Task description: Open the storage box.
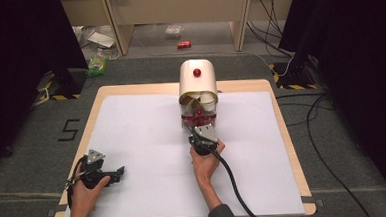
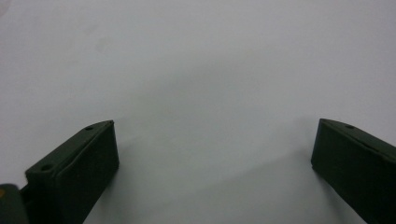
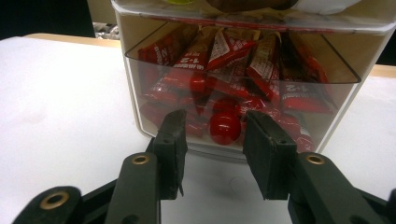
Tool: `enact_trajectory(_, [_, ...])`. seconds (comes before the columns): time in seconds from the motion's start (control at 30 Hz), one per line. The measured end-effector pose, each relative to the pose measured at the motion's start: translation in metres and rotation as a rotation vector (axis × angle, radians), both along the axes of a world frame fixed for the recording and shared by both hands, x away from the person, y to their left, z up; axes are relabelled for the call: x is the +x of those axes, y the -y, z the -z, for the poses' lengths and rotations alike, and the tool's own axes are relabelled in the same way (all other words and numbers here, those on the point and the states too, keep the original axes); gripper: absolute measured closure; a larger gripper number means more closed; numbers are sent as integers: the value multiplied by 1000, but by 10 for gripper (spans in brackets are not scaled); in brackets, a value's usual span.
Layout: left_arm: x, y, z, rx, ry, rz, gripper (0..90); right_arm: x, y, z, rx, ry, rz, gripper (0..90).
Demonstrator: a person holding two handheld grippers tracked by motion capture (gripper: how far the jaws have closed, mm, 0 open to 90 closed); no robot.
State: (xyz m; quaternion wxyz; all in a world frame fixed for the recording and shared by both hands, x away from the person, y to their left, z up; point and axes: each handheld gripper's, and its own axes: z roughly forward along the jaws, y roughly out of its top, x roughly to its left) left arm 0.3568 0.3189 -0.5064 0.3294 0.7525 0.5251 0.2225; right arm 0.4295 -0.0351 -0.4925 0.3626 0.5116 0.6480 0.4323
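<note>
1. Red knob (image 1: 199,111) on the lower drawer (image 1: 198,119) of the cream storage box (image 1: 197,80) is what I'm working at. From the high view, the box stands at the far middle of the white table sheet (image 1: 147,141), with a second red knob (image 1: 197,72) on its rounded top. My right gripper (image 1: 203,132) points at the drawer front, right up against the box. My left gripper (image 1: 118,172) rests near the table's left front corner, well apart from the box, aimed to the right.

2. In the left gripper view I see my left gripper (image 2: 212,154) with its jaws spread wide over bare white sheet (image 2: 201,70), nothing between them.

3. In the right gripper view, the red knob (image 3: 224,127) sits on the clear drawer front (image 3: 243,93), and behind that front lie red snack packets (image 3: 233,51). My right gripper (image 3: 212,140) has its jaws narrowed to either side of the knob, one just left and one just right of it. A thin gap shows on both sides, so the pads (image 3: 173,140) are not pressing on the knob yet.
</note>
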Motion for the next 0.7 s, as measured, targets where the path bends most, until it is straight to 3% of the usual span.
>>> enact_trajectory(0.17, [0, 0, 0, 1, 0, 0, 2, 0, -4, 0, 13, -6, 32, 613])
enact_trajectory(0.7, [0, 0, 0, 1, 1, 0, 3, 0, -11, 0, -55, 4, 78, 688])
